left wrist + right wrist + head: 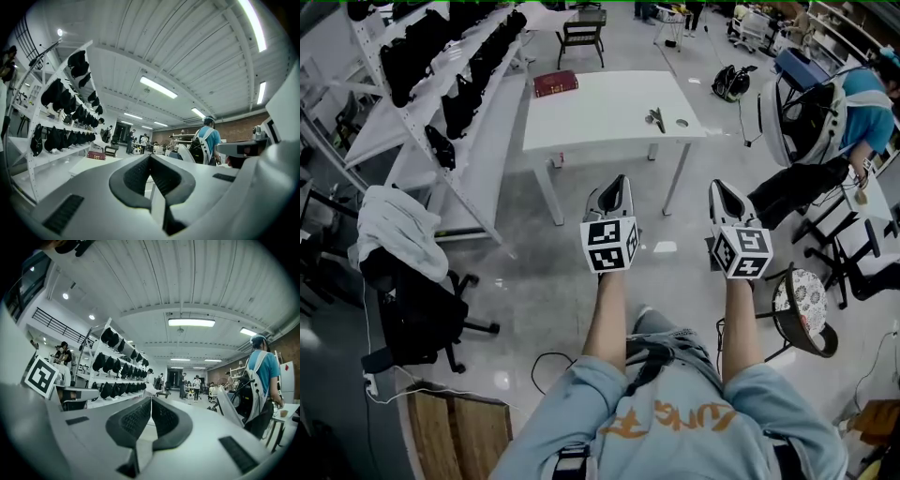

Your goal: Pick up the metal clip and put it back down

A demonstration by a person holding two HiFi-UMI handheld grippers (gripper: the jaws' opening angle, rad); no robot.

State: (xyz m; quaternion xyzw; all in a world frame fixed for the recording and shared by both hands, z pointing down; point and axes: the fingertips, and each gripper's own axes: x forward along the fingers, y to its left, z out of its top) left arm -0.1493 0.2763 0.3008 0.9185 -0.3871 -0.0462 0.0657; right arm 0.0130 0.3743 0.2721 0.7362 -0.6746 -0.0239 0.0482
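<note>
My left gripper (618, 182) and right gripper (719, 187) were both closed, empty; the metal clip (656, 119) lay on the far table (591, 117).

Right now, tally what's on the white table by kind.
Dark red box: 1
Metal clip: 1
Small round thing, too small to identify: 1
Total: 3

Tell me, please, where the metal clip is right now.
In the head view, the metal clip lies on the white table near its right edge, just left of a small round object and well right of the dark red box.
</note>
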